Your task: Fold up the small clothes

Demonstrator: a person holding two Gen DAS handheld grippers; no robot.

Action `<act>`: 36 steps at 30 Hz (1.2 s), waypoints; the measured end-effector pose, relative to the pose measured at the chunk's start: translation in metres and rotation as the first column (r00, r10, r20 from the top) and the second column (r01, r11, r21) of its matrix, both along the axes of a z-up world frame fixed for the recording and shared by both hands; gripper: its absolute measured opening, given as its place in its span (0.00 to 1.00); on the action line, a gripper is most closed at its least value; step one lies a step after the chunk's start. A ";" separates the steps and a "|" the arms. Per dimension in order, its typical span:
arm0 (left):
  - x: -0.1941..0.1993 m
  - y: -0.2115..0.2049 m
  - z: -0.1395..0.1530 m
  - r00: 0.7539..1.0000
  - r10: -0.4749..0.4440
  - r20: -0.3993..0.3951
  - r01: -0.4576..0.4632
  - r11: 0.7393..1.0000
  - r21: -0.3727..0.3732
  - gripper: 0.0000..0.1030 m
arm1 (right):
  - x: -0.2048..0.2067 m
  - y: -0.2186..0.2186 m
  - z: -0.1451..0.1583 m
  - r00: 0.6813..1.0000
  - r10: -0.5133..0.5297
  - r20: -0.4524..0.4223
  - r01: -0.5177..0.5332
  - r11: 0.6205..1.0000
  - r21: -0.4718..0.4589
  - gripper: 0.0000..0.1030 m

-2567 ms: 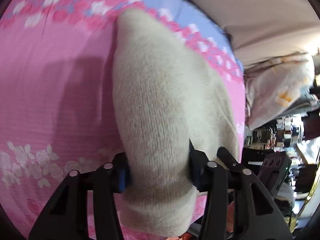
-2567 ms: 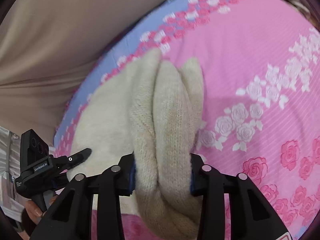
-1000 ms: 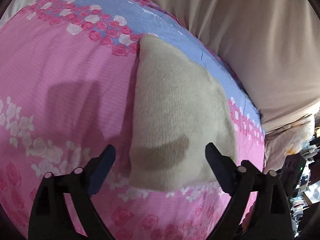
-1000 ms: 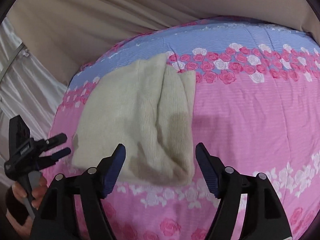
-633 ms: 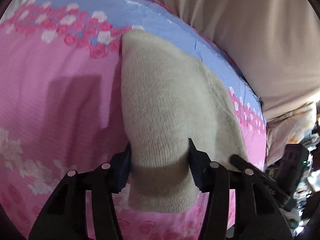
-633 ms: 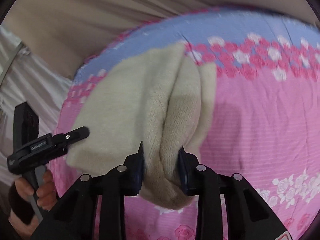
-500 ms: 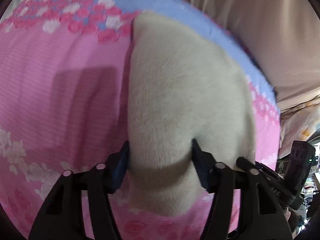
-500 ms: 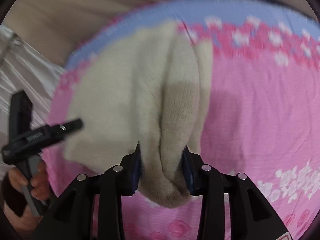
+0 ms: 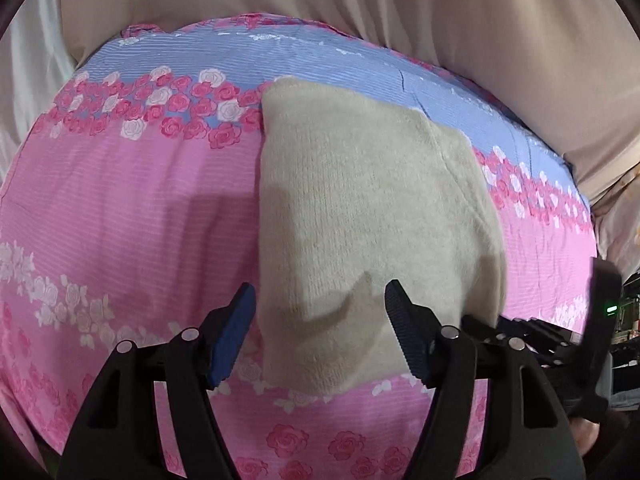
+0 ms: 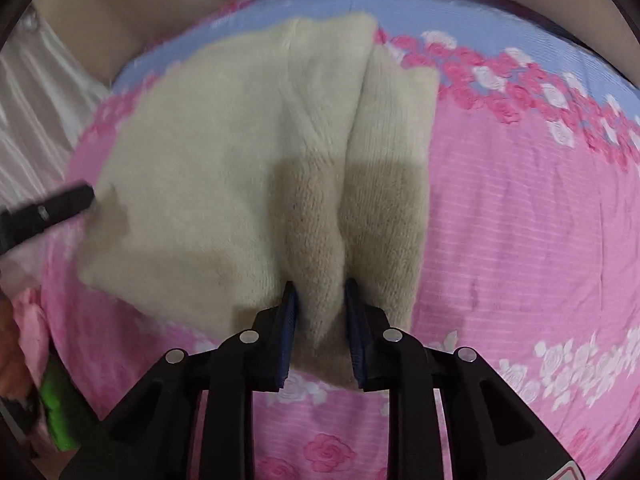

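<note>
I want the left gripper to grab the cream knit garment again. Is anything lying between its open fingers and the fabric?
Nothing visible does. The left gripper is open right over the near edge of the cream knit garment, on the pink floral sheet. The right gripper is shut on a raised fold alongside.

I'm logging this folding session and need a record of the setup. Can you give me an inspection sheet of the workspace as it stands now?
Surface: pink rose-print bedsheet with a blue band along its far edge.
Job's things: cream knit garment, folded, lying on the sheet; a raised ridge near its right edge.
Clutter: pink and green items at the left edge of the right wrist view, unclear.
Grippers: left gripper open, jaws straddling the garment's near edge; right gripper shut on the ridge.
Cables: nothing seen.
Surroundings: beige fabric behind the sheet.
</note>
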State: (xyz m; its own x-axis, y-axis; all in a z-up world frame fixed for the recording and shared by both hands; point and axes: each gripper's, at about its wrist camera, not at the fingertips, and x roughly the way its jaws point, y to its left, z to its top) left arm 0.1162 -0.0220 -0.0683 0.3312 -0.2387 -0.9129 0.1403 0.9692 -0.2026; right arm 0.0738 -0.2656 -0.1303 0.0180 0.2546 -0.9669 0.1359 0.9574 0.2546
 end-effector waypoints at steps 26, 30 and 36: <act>-0.086 -0.041 0.020 0.993 -0.029 0.114 0.014 0.991 0.134 0.77 | -0.063 -0.015 0.085 0.971 -0.126 0.204 0.151 0.982 -0.110 0.47; -0.099 -0.041 0.022 0.991 -0.030 0.130 0.011 0.990 0.142 0.77 | -0.074 -0.016 0.091 0.967 -0.128 0.222 0.156 0.981 -0.117 0.48; -0.116 -0.044 0.026 0.982 -0.036 0.187 0.003 0.985 0.172 0.77 | -0.085 -0.014 0.097 0.963 -0.131 0.235 0.164 0.978 -0.127 0.50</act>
